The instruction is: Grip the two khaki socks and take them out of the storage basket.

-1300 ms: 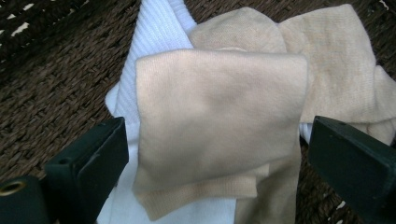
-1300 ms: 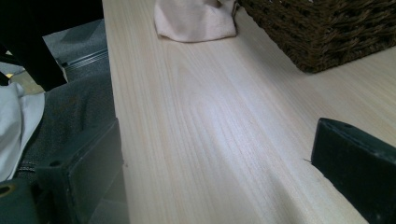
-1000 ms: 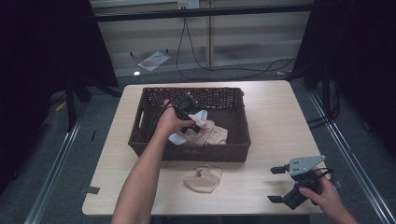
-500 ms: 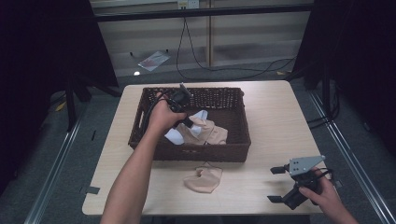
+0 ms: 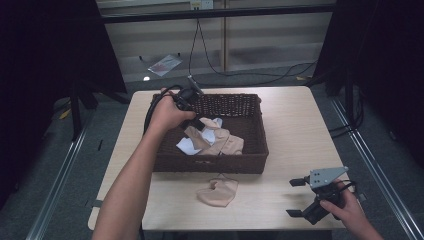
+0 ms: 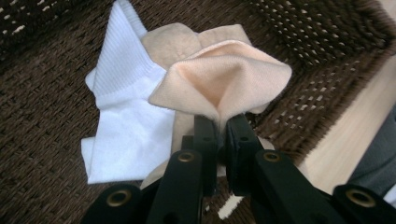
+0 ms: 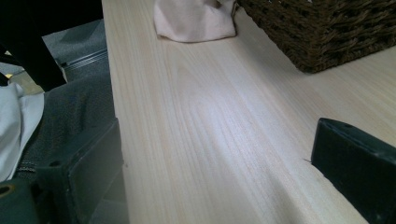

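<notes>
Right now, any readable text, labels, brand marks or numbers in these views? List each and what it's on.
None readable.
Wicker basket, white sock and peach sock held in the left tongs: no print or tags visible.
Second peach sock on the table: plain.
Right tongs and their grey plate: no markings visible.
Flat packet on the floor behind the table: too small and blurred to tell if it carries text.
</notes>
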`<state>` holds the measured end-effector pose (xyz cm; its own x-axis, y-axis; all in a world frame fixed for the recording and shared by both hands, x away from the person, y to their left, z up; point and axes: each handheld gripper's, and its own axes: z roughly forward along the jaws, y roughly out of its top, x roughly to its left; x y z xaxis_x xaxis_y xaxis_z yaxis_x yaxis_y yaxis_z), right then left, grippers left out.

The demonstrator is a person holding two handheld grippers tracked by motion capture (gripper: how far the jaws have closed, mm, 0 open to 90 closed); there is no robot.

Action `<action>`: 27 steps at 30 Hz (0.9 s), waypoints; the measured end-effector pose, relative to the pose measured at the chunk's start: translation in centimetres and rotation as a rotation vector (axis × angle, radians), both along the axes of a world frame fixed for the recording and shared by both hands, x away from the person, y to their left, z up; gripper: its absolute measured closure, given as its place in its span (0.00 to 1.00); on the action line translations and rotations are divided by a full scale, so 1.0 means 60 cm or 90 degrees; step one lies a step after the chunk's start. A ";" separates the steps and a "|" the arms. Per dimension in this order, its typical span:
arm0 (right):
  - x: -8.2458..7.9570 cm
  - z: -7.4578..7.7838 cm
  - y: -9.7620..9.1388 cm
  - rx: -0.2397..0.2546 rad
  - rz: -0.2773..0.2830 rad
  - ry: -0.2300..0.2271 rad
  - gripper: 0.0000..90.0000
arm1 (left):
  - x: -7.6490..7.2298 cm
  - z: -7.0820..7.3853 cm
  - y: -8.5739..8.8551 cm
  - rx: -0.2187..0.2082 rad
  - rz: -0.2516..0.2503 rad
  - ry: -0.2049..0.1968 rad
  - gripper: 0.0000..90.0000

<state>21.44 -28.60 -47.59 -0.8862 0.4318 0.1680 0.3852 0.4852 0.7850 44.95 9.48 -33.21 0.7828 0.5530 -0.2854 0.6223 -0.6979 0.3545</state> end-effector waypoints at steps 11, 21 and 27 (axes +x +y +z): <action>0.000 0.000 0.001 -0.002 -0.002 0.001 0.02 | -0.023 0.054 -0.001 -0.006 -0.039 0.016 0.94; 0.000 -0.001 0.001 -0.001 0.000 0.002 0.02 | -0.049 0.092 -0.010 -0.014 -0.084 0.032 0.94; 0.000 0.000 0.001 -0.001 -0.001 0.002 0.02 | -0.068 0.099 -0.017 -0.017 -0.119 0.041 0.94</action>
<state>21.44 -28.57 -47.60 -0.8848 0.4342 0.1693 0.3883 0.4861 0.7829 40.86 8.48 -27.26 0.8509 0.3909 -0.3509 0.5043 -0.7949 0.3374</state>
